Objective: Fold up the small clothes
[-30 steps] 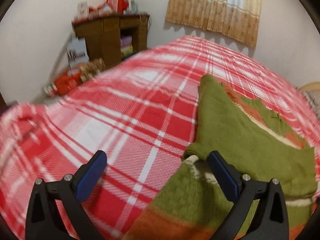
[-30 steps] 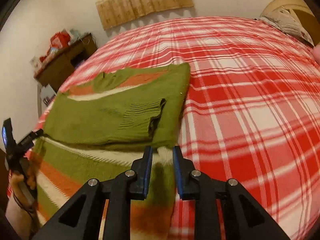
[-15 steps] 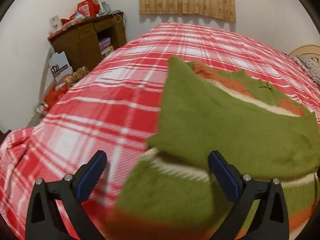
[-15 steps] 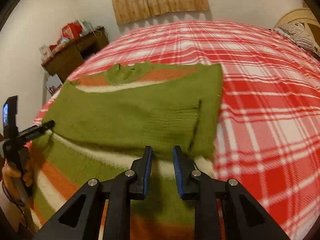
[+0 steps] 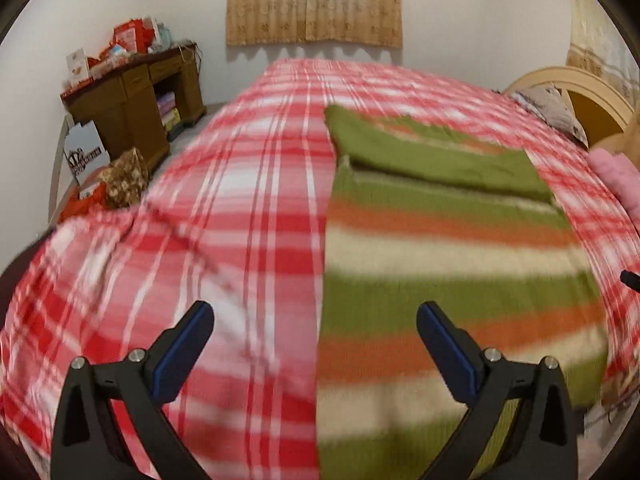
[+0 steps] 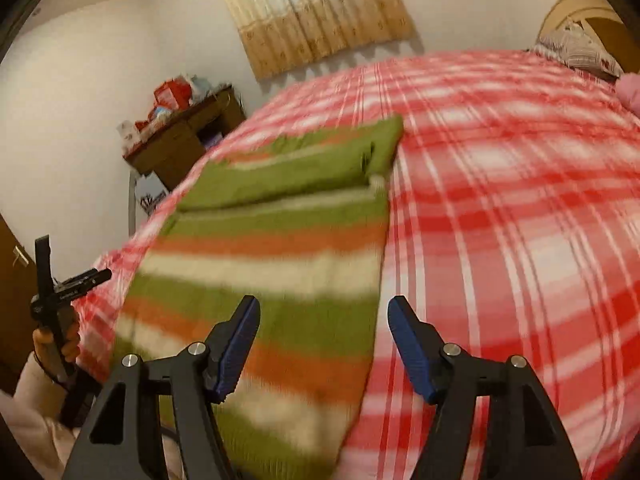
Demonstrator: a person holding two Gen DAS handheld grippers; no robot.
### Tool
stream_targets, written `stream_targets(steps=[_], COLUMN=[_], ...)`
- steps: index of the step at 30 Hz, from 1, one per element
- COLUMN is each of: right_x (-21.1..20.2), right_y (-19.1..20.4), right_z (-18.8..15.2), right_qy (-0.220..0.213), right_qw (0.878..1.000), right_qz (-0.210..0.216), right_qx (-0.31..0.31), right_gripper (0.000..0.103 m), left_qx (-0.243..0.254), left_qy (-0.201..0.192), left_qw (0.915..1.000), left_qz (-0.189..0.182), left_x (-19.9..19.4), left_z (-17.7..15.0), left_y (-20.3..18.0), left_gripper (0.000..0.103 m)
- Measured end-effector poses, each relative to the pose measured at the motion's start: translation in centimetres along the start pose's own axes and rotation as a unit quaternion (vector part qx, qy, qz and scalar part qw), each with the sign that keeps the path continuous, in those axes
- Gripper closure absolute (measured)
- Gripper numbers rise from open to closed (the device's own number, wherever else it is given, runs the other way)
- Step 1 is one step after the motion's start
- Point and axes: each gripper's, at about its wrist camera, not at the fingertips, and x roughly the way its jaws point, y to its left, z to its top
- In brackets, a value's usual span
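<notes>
Both tools stand wide and empty, right tool (image 6: 323, 344) just opened, left tool (image 5: 314, 348) likewise, above the striped sweater (image 6: 276, 264) on the bed (image 6: 500, 200); a one-sided regrasp risks skewing the fold.

Left wrist cam is mounted behind the left gripper (image 5: 315, 342), aimed fwd and down over the sweater (image 5: 440, 264) w/ its left edge centred; bed (image 5: 224, 208) close below. Right wrist cam is set behind the right gripper (image 6: 324, 346), aimed likewise, over the sweater's (image 6: 280, 264) right edge. Shared by the 2 views: sweater, plaid bed, curtain (image 5: 314, 0), wooden desk (image 5: 136, 92), headboard (image 5: 576, 88). Left gripper is also caught at the right cam's left rim.
</notes>
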Motion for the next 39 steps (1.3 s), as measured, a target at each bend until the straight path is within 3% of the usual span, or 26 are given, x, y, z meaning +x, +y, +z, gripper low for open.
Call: stream_targets(steps=[3, 5, 7, 10, 14, 17, 22, 24, 26, 28, 29, 31, 34, 39], right_x=[-0.1, -0.1, 0.1, 0.8, 1.2, 2.3, 3.6, 4.3, 5.0, 5.1, 5.1, 4.8, 3.2, 1.3], right_y=[0.5, 0.8, 0.8, 1.5, 2.6, 2.9, 2.0, 1.6, 1.4, 1.2, 1.3, 1.8, 2.0, 2.1], right_z=[-2.5, -3.8, -5.1, -6.6, -8.6, -9.7, -10.1, -10.3, -10.6, -10.8, -10.7, -10.5, -9.2, -4.6], right_qy=[0.02, 0.03, 0.045, 0.082, 0.119, 0.143, 0.136, 0.141, 0.153, 0.153, 0.152, 0.159, 0.14, 0.071], right_qw=[1.0, 1.0, 0.999, 0.997, 0.993, 0.99, 0.989, 0.987, 0.985, 0.983, 0.983, 0.982, 0.98, 0.974], right_qz=[0.004, 0.005, 0.007, 0.002, 0.02, 0.003, 0.046, 0.053, 0.054, 0.072, 0.074, 0.078, 0.123, 0.191], right_qx=[-0.003, -0.004, 0.001, -0.006, -0.011, -0.015, 0.044, 0.055, 0.062, 0.073, 0.071, 0.059, 0.075, 0.099], right_gripper=[0.036, 0.039, 0.042, 0.042, 0.042, 0.042, 0.042, 0.051, 0.081, 0.093, 0.094, 0.096, 0.097, 0.097], left_qx=[0.001, -0.012, -0.03, -0.047, -0.021, 0.011, -0.012, -0.006, 0.001, 0.0, -0.001, -0.018, -0.045, -0.039], left_qy=[0.021, 0.037, 0.056, 0.074, 0.086, 0.091, 0.108, 0.113, 0.115, 0.114, 0.115, 0.124, 0.138, 0.107], left_qw=[0.9996, 0.9986, 0.9961, 0.9918, 0.9903, 0.9907, 0.9863, 0.9845, 0.984, 0.9855, 0.9864, 0.9844, 0.977, 0.9774], left_qz=[-0.016, -0.037, -0.061, -0.093, -0.107, -0.101, -0.125, -0.134, -0.136, -0.126, -0.117, -0.124, -0.156, -0.178], left_x=[-0.3, -0.1, 0.2, 0.5, 0.6, 0.4, 1.5, 1.4, 1.3, 1.3, 1.4, 1.2, 0.4, -1.4], left_z=[-2.0, -3.0, -4.1, -5.4, -7.0, -7.8, -8.1, -8.5, -8.6, -8.9, -8.9, -8.7, -8.1, -5.0], left_y=[0.1, 0.2, 0.6, 0.7, -0.6, -1.6, -2.1, -2.5, -2.9, -3.0, -2.9, -2.2, -1.4, -1.9], left_gripper=[0.002, 0.009, 0.025, 0.037, 0.038, 0.037, 0.036, 0.036, 0.041, 0.06, 0.065, 0.092, 0.094, 0.094])
